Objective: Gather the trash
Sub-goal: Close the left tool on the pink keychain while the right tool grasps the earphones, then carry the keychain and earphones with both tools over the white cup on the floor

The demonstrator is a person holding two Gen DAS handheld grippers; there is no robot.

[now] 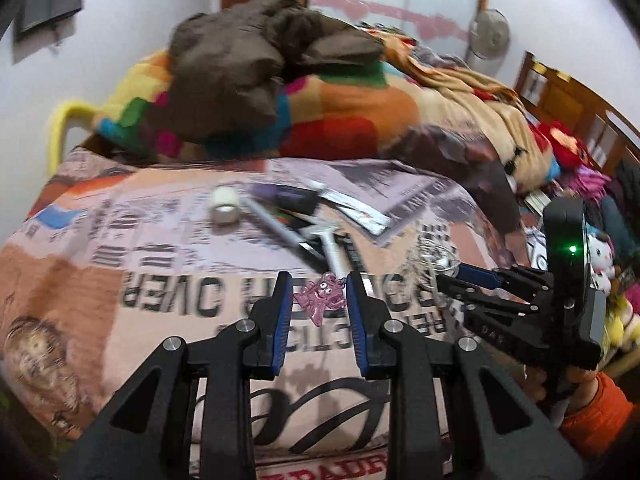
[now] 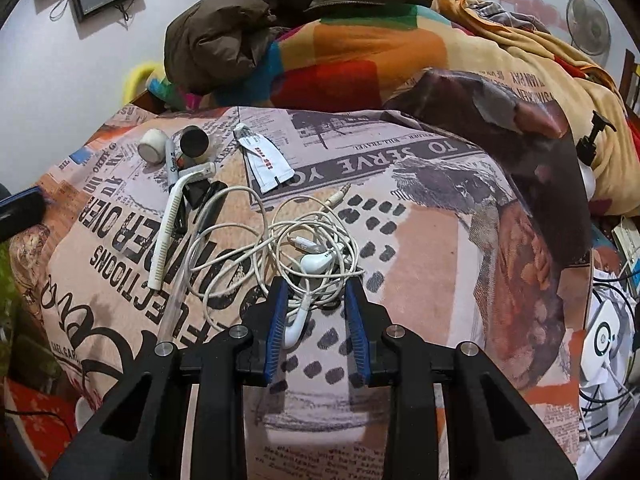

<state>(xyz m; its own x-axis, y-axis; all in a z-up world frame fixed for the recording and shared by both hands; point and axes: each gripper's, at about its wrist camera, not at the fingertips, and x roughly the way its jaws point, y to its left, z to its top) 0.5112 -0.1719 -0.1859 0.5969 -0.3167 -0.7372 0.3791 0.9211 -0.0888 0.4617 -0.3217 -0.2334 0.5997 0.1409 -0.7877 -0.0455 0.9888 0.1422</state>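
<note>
In the left wrist view my left gripper [image 1: 320, 294] is shut on a small pink octopus charm [image 1: 322, 292], held above the newspaper-print bedsheet [image 1: 140, 320]. My right gripper [image 1: 450, 280] shows at the right, over a tangle of white earphones [image 1: 434, 258]. From the right wrist camera, the right gripper [image 2: 316, 286] stands open, tips down around the earphones [image 2: 304, 248]; one earbud [image 2: 296, 324] lies between the jaws near the left pad. Farther back lie a white tape roll [image 2: 152, 145], a marker [image 2: 171, 164], a white razor [image 2: 172, 216] and a torn sachet [image 2: 264, 160].
A brown jacket [image 2: 248, 20] and colourful blankets [image 2: 360, 64] are heaped at the back of the bed. A pump bottle [image 2: 592, 140] stands at the right, with cables and soft toys [image 1: 600, 256] beyond the bed edge. An orange sleeve [image 1: 600, 412] holds the right gripper.
</note>
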